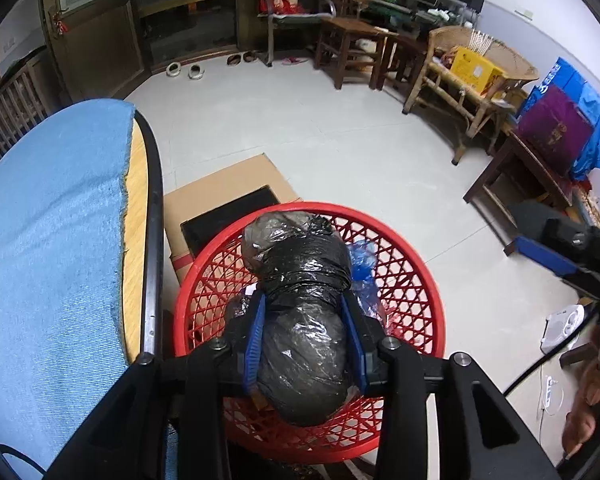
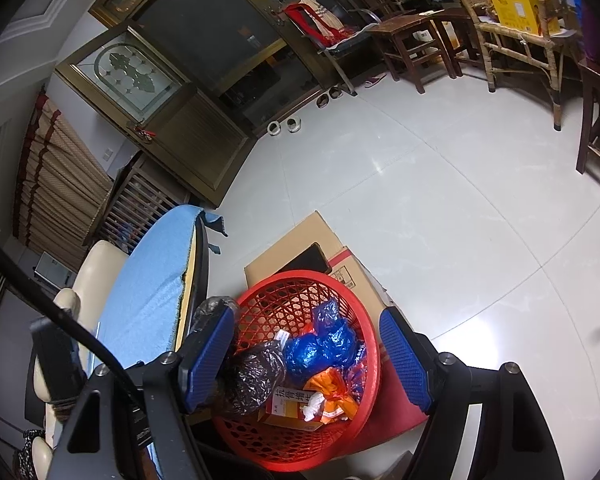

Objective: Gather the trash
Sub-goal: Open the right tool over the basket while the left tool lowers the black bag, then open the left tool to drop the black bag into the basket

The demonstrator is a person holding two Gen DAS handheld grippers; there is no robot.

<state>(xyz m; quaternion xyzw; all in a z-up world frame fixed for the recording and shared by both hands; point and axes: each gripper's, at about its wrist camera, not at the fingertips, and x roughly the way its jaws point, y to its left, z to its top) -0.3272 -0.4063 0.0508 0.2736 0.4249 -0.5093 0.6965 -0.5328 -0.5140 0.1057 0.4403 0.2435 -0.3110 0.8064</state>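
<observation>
A black plastic trash bag (image 1: 303, 332), bound with film, hangs over the red mesh basket (image 1: 433, 292). My left gripper (image 1: 303, 300) is shut on it, both blue pads against its sides. In the right wrist view the basket (image 2: 373, 344) holds a crumpled blue bag (image 2: 323, 348), an orange packet (image 2: 331, 396), a small printed box (image 2: 288, 404) and another dark bag (image 2: 256, 376). My right gripper (image 2: 305, 320) stands open above the basket with nothing between its pads. The held bag's top (image 2: 212, 308) peeks out behind its left finger.
The basket rests on a flattened cardboard box (image 1: 220, 188) on the pale tiled floor. A table under a blue cloth (image 1: 52, 220) stands close on the left. Wooden stools (image 1: 351, 40), a rattan chair (image 1: 471, 80) and a dark table (image 1: 531, 168) line the far right.
</observation>
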